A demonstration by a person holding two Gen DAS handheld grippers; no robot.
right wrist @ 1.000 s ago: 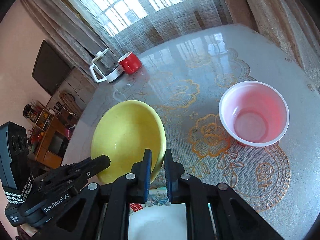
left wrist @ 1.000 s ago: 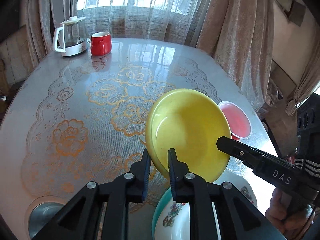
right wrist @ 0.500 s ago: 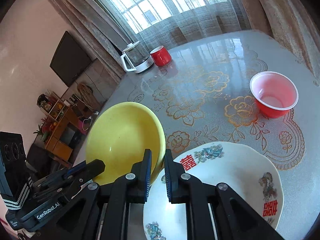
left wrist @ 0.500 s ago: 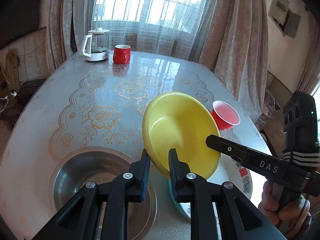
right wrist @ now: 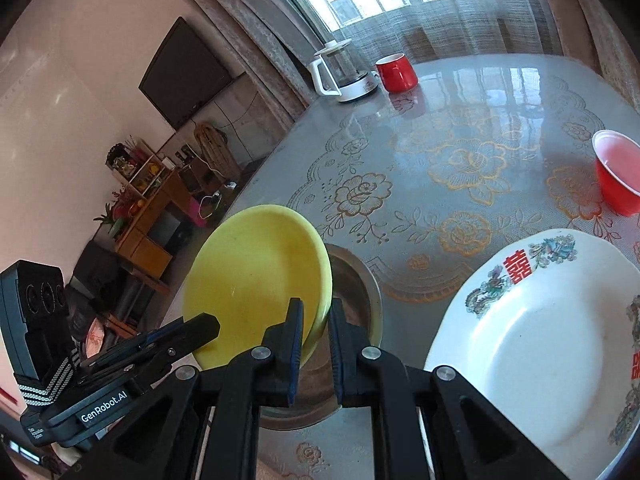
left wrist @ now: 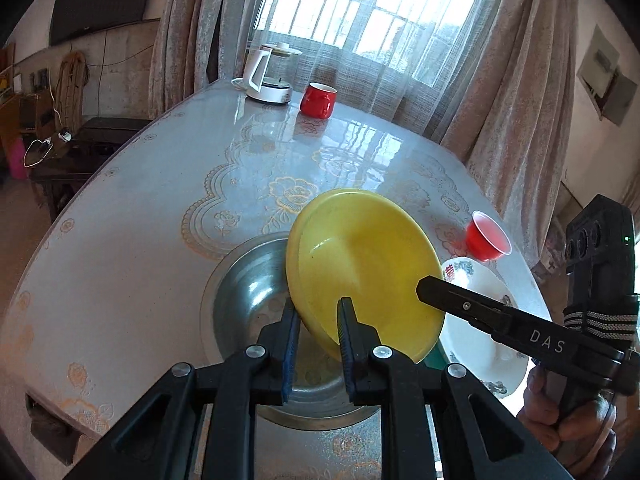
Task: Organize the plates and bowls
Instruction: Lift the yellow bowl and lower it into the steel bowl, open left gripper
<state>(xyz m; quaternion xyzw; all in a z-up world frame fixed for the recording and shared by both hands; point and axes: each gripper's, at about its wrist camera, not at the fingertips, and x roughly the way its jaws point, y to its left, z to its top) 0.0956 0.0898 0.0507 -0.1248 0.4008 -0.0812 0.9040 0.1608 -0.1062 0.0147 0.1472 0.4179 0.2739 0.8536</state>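
Gripping one yellow bowl (left wrist: 360, 264): two tongs, left tongs (left wrist: 318, 334), right tongs (right wrist: 316, 340)

Daylight floods through the barred, sheer-curtained window (left wrist: 372, 20), glaring off the glossy floral-patterned worktop (left wrist: 352, 148); edges bow with fisheye curve, corners black, focus sharp.

Both grippers (left wrist: 316, 330) (right wrist: 314, 330) are black with silver screws, blue pads; white "DAS", possibly "GenRobot.AI" lettering.
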